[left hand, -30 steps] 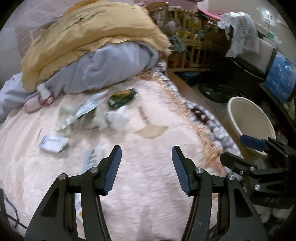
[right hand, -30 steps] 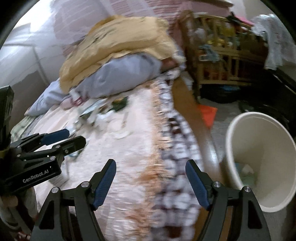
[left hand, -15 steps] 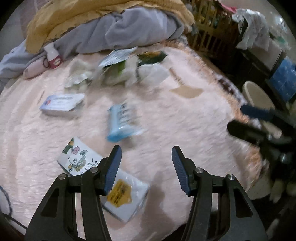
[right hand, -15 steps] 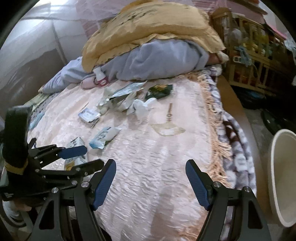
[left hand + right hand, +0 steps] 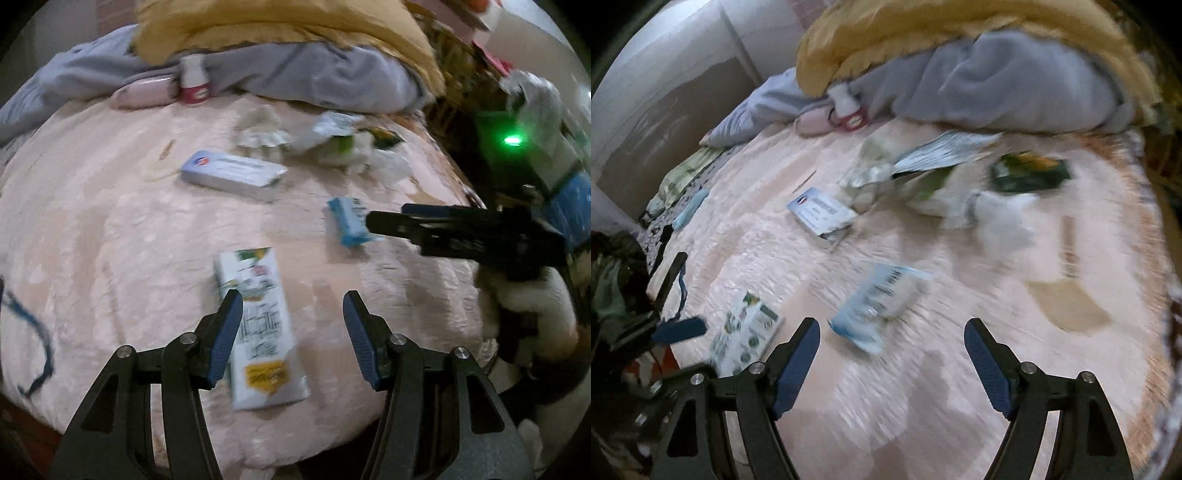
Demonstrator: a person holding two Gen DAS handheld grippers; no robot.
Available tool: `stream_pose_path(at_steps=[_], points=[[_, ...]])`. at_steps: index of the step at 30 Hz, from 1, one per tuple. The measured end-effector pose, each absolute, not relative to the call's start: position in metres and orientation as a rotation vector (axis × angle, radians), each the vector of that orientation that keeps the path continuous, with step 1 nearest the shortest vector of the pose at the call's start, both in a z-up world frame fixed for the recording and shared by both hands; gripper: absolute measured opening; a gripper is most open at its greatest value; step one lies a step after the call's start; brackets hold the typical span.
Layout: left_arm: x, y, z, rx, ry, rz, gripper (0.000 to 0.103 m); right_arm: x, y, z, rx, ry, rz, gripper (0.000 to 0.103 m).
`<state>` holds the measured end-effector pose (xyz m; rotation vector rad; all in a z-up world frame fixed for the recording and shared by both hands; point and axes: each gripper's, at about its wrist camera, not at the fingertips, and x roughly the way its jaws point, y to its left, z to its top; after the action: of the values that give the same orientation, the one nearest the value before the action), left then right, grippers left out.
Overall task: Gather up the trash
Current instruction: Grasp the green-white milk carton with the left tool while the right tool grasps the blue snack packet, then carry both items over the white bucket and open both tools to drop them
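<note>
Trash scattered mid-bed. Left gripper held half-wide, empty, over carton; right gripper opening, empty, near blue wrapper. Risk – blanket pinched along, flat carton missed.

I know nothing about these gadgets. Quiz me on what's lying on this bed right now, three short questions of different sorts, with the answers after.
1. True or false: the left gripper is gripping the white carton.
2. Which piece of trash lies nearest ahead of the right gripper? A) blue-and-white wrapper B) dark green packet C) flat grey-white box
3. Fill in: the small white bottle with the red label stands against the grey ____.

Key: 1 false, the jaws stand apart over it with nothing pressed. 2 A. 3 blanket.
</note>
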<state>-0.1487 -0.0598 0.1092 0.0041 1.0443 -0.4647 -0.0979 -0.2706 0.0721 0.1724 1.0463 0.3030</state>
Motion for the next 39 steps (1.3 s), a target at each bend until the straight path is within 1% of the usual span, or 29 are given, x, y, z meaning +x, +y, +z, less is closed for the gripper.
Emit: stream_pose_path(at_steps=[1,3,5,6,7,8,10,14,16,17,18,21,26,39], points=[[-0.149,-0.054,0.110,-0.002,1.041,-0.443,0.057,-0.088,-0.266,0.066,0.177,1.069,0.312,0.078],[-0.149,-0.047,0.107,-0.007,1.038,-0.388,0.061,-0.072,-0.257,0.056,0.176,1.105,0.319,0.078],[-0.145,-0.042,0.099,-0.016,1.046,-0.370,0.062,-0.063,-0.250,0.046,0.147,1.135,0.319,0.077],[-0.142,-0.044,0.091,-0.015,1.064,-0.362,0.062,-0.062,-0.245,0.043,0.115,1.136,0.312,0.065],[-0.139,-0.046,0.083,-0.017,1.085,-0.354,0.062,-0.062,-0.243,0.043,0.086,1.128,0.305,0.048],[-0.137,-0.048,0.076,-0.021,1.099,-0.352,0.062,-0.065,-0.241,0.043,0.052,1.117,0.298,0.042],[-0.133,-0.052,0.067,-0.032,1.108,-0.364,0.062,-0.072,-0.243,0.045,0.025,1.101,0.293,0.037],[-0.129,-0.067,0.057,0.008,1.102,-0.376,0.062,-0.095,-0.257,0.053,0.019,1.058,0.294,0.037],[-0.127,-0.073,0.051,0.016,1.114,-0.392,0.059,-0.110,-0.267,0.060,0.044,1.028,0.296,0.037],[-0.125,-0.075,0.049,0.001,1.122,-0.404,0.043,-0.117,-0.273,0.063,0.057,1.015,0.294,0.037],[-0.123,-0.076,0.047,-0.025,1.141,-0.420,0.038,-0.123,-0.276,0.067,0.064,1.004,0.293,0.037],[-0.124,-0.085,0.054,-0.075,1.131,-0.456,0.038,-0.148,-0.290,0.076,0.075,0.976,0.269,0.037],[-0.133,-0.113,0.081,-0.070,1.066,-0.517,0.038,-0.184,-0.313,0.098,0.070,0.919,0.219,0.037],[-0.162,-0.233,0.146,0.101,0.898,-0.690,0.038,-0.243,-0.391,0.138,0.104,0.812,0.048,0.037]])
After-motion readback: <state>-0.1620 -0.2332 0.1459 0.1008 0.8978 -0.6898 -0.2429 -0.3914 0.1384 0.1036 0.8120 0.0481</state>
